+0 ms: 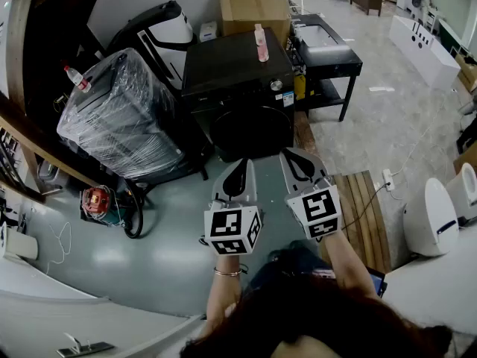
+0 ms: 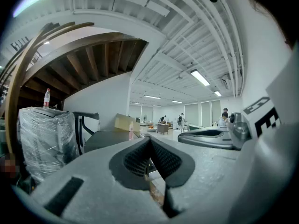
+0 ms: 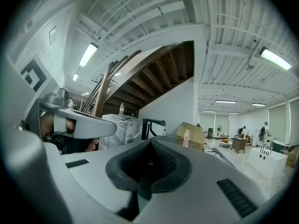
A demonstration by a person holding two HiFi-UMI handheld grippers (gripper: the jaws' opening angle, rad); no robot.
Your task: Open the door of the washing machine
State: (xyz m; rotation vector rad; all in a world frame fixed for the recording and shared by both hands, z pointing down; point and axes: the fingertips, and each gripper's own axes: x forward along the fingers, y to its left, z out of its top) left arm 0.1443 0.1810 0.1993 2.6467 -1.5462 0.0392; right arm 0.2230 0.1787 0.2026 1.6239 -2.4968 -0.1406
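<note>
The black washing machine (image 1: 237, 73) stands on the floor ahead of me, its round front door (image 1: 250, 133) closed. A pink bottle (image 1: 261, 43) stands on its top. My left gripper (image 1: 238, 164) and right gripper (image 1: 292, 156) are held level side by side, just short of the door and not touching it. Both are shut with nothing between the jaws. In the left gripper view the left gripper (image 2: 150, 141) points over the machine's dark top (image 2: 110, 136). In the right gripper view the right gripper (image 3: 150, 144) sits below the bottle (image 3: 187, 137).
A plastic-wrapped appliance (image 1: 123, 118) with a bottle on it stands left of the machine. Cardboard boxes (image 1: 253, 6) are behind it and a black metal table (image 1: 324, 58) to its right. A wooden pallet (image 1: 365, 207) and a white fixture (image 1: 432, 218) lie at my right.
</note>
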